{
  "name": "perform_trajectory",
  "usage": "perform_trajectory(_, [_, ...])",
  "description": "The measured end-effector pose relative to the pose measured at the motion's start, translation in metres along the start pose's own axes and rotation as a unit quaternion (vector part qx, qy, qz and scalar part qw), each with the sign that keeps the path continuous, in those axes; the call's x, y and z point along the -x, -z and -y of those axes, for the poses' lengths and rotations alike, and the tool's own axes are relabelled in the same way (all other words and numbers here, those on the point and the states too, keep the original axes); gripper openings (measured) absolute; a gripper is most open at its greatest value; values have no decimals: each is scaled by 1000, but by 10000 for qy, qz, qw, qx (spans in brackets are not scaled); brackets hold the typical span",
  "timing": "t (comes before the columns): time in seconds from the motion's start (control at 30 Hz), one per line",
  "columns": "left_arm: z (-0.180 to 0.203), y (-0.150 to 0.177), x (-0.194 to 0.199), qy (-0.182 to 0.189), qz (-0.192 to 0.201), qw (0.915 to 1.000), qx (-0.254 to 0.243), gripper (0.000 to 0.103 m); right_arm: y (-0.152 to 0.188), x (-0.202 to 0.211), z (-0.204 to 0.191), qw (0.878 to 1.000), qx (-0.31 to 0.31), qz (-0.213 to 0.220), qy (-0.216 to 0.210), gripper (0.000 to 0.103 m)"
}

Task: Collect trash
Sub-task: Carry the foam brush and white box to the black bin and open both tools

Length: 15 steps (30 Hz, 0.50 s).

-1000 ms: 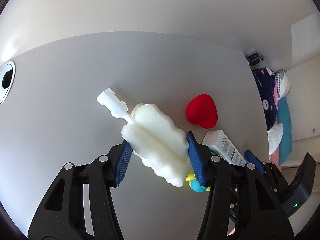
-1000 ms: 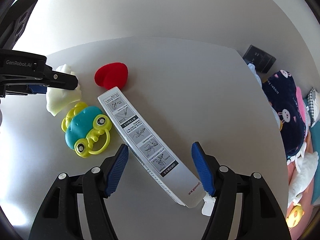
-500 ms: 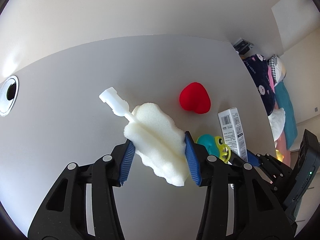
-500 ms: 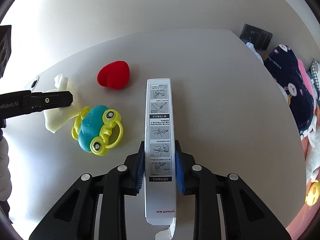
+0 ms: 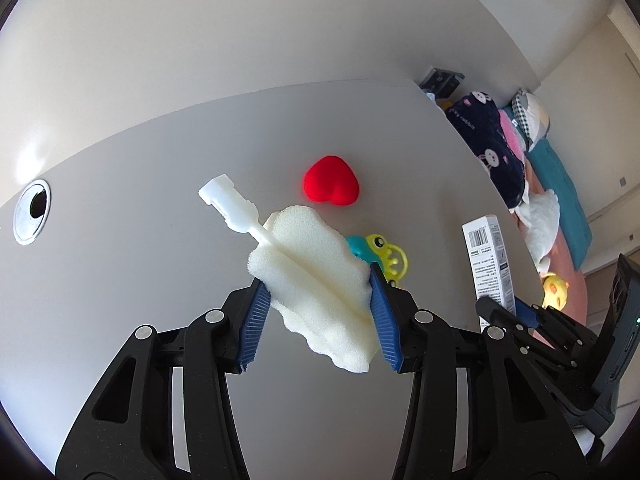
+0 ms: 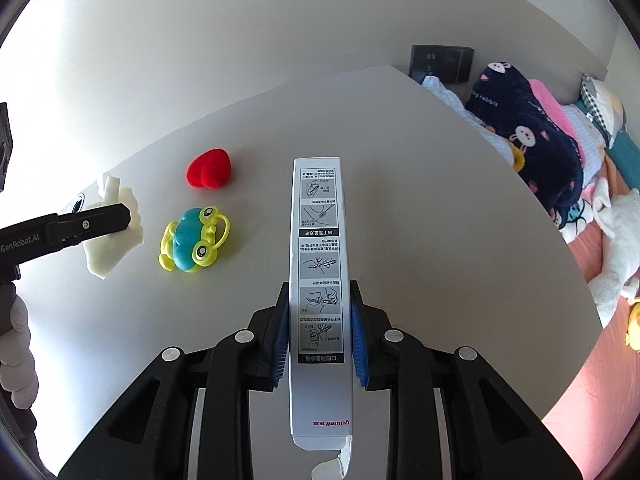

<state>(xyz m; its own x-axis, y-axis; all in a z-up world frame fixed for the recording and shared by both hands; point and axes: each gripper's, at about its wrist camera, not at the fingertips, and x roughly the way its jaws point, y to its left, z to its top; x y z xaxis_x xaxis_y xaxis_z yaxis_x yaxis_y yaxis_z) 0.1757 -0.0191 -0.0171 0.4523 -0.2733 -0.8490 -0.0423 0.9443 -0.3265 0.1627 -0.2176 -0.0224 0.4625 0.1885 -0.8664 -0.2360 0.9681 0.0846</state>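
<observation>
My left gripper [image 5: 316,286] is shut on a white foam sponge brush [image 5: 308,240], held clear above the grey table [image 5: 140,240] with its plastic stem pointing up-left. In the right wrist view the same sponge [image 6: 110,256] hangs at the left under the left gripper's finger [image 6: 92,224]. My right gripper [image 6: 319,292] is shut on a long white printed box [image 6: 318,220], lifted and pointing away along the fingers. The box [image 5: 488,256] also shows at the right of the left wrist view.
A red plush heart [image 6: 209,169] and a teal-and-yellow frog toy [image 6: 194,244] lie on the table. A round cable hole [image 5: 32,212] sits at the table's left. Beyond the right edge lie a bed with bedding and plush toys [image 6: 540,140] and a dark wall socket [image 6: 442,63].
The right gripper closed on the box, which then swung in line with the fingers and rose off the table. The left gripper tightened on the sponge and lifted it.
</observation>
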Motion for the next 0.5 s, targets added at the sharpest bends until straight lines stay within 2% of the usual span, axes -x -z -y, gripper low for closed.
perform_trajectory(0.5, [71,36,8,89,-40,9949,-1005,47,41,59,36,9976,-570,357,151,28])
